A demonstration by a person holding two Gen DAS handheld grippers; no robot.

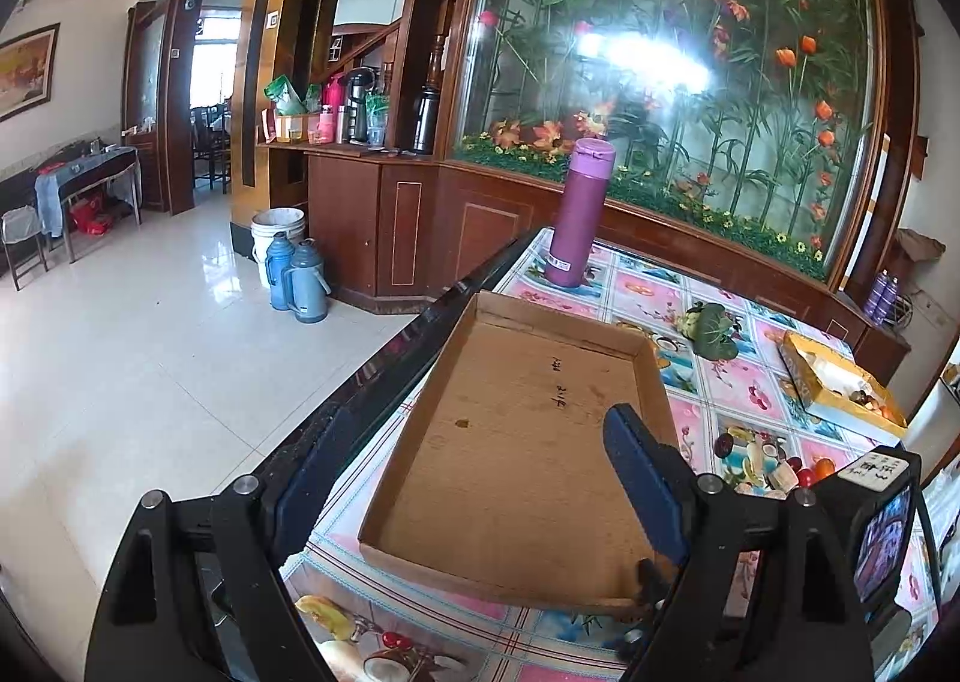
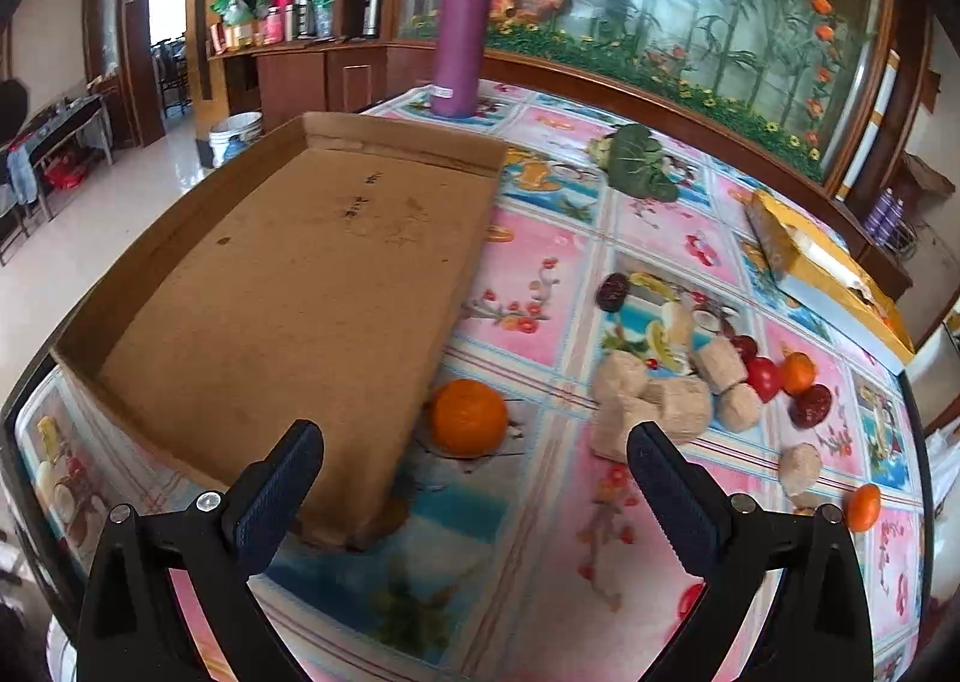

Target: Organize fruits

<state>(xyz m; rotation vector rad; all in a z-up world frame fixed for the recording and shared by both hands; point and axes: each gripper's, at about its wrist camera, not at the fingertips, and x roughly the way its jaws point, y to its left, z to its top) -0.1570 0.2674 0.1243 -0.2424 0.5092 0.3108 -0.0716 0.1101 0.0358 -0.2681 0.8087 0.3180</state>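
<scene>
An empty shallow cardboard tray [image 1: 528, 442] [image 2: 288, 286] lies on the flowered tablecloth. My left gripper [image 1: 474, 478] is open above the tray's near end, holding nothing. My right gripper [image 2: 474, 478] is open and empty, just in front of an orange [image 2: 469, 416] that rests against the tray's right side. Right of it lie several beige cake pieces [image 2: 666, 394], a tomato [image 2: 763, 377], small oranges [image 2: 798, 373] [image 2: 864, 506] and dark red dates [image 2: 612, 292] [image 2: 810, 406]. The pile shows small in the left wrist view [image 1: 786, 472].
A tall purple flask [image 1: 577, 214] [image 2: 459, 39] stands at the table's far end. A green leafy vegetable [image 1: 711, 331] [image 2: 639, 162] lies behind the fruit. A yellow box [image 1: 840, 388] [image 2: 822, 274] sits at the right. The table's left edge [image 1: 384, 358] drops to the floor.
</scene>
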